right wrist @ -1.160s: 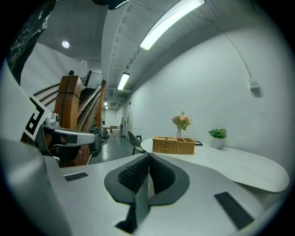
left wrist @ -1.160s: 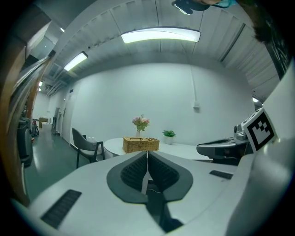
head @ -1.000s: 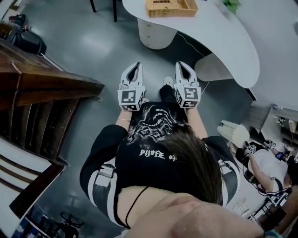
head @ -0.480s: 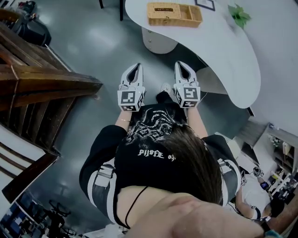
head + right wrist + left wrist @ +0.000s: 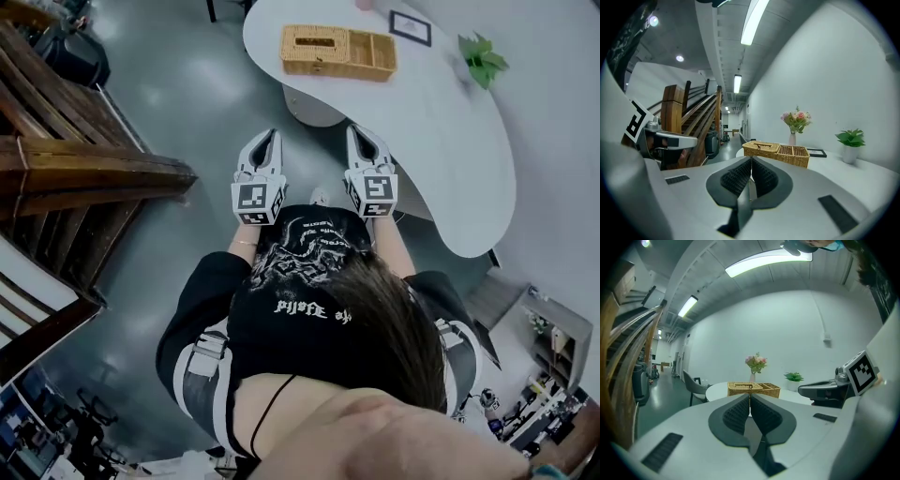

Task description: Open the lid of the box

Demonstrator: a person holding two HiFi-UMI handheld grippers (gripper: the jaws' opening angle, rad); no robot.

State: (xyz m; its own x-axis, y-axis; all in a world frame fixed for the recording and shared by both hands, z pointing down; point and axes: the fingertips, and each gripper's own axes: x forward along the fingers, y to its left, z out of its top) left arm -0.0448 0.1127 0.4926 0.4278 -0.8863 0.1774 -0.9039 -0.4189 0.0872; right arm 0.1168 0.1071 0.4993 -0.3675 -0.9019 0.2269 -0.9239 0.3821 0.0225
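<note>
My left gripper (image 5: pixel 265 139) and right gripper (image 5: pixel 362 133) are held out in front of me side by side. Each has its jaws pressed together with nothing between them, and both gripper views show the ribbed pads meeting at the tips. The box (image 5: pixel 337 52) is well ahead of both sets of fingertips and touches neither. It rests on the white table (image 5: pixel 441 122), toward that table's far end in the head view. My right gripper is the nearer one, with its tips close to the table's edge. In the left gripper view the box (image 5: pixel 753 389) sits straight beyond the closed tips. In the right gripper view the box (image 5: pixel 776 153) is a little right of them. It is a long, straw-coloured wicker box. One half is covered by a flat woven lid (image 5: pixel 314 39) with a dark slot in its middle, lying closed. The other half is an open compartment (image 5: pixel 372 54).
</note>
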